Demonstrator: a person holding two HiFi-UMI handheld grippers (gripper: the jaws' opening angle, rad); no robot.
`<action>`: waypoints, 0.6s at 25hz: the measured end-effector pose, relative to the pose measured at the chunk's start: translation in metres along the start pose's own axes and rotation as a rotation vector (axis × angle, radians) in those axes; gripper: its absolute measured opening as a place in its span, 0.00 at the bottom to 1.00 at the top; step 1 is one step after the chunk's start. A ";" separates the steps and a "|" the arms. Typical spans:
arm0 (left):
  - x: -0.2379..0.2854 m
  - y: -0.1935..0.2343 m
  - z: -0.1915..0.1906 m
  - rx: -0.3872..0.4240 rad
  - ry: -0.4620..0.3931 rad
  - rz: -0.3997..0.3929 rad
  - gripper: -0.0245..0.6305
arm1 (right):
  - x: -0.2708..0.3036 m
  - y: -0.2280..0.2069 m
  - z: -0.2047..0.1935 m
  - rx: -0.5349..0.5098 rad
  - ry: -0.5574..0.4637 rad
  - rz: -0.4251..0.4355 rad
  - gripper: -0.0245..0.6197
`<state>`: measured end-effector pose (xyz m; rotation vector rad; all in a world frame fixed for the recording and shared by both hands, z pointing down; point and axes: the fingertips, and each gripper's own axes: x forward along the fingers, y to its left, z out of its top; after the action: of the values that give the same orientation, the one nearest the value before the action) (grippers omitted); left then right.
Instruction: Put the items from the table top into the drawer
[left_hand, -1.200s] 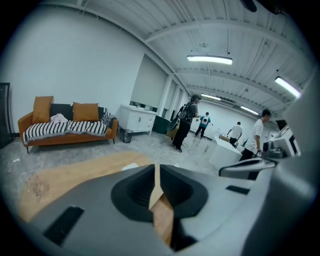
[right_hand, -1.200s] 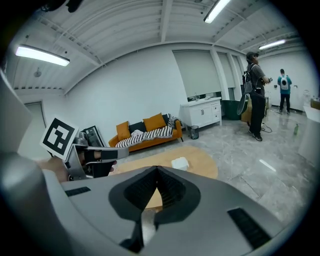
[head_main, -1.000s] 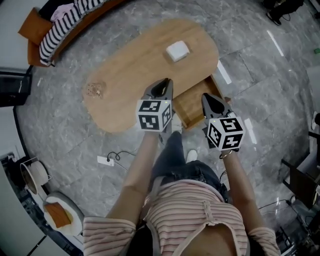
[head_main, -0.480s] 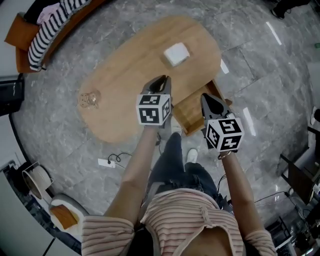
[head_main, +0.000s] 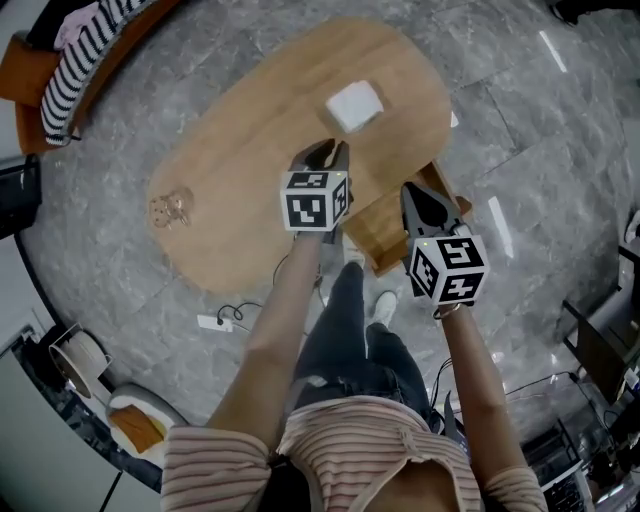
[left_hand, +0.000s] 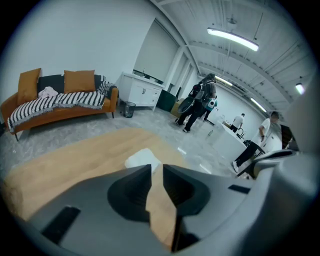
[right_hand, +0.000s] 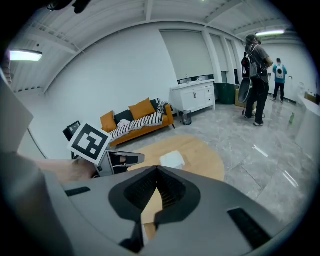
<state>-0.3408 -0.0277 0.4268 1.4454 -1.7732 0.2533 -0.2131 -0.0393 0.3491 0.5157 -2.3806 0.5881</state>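
At the table (head_main: 250, 150), left gripper (left_hand: 156, 167) is seen opening, empty; right gripper (right_hand: 156, 169) is found clenched, empty. Clear item (head_main: 172, 207) on it is shown in head view only

The table (head_main: 250, 140) and its drawer (head_main: 383, 218) look like light wood, smooth and matt — the floor (head_main: 120, 270) is grey veined stone with a glossy polish. The white item (head_main: 356, 105) seems matt; the small clear thing (head_main: 172, 207) looks like glass.

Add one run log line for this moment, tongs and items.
left tongs: opening, empty, above table near white box | right tongs: shut, empty, by open drawer
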 end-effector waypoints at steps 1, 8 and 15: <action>0.007 0.003 -0.001 -0.013 0.007 0.001 0.11 | 0.004 -0.001 -0.001 0.001 0.003 0.000 0.05; 0.050 0.022 -0.016 -0.087 0.061 0.025 0.16 | 0.039 -0.013 -0.012 0.005 0.037 0.005 0.05; 0.089 0.036 -0.022 -0.140 0.104 0.050 0.19 | 0.074 -0.027 -0.013 0.021 0.064 0.003 0.05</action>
<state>-0.3637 -0.0669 0.5139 1.2685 -1.7094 0.2214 -0.2475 -0.0706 0.4141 0.4958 -2.3178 0.6223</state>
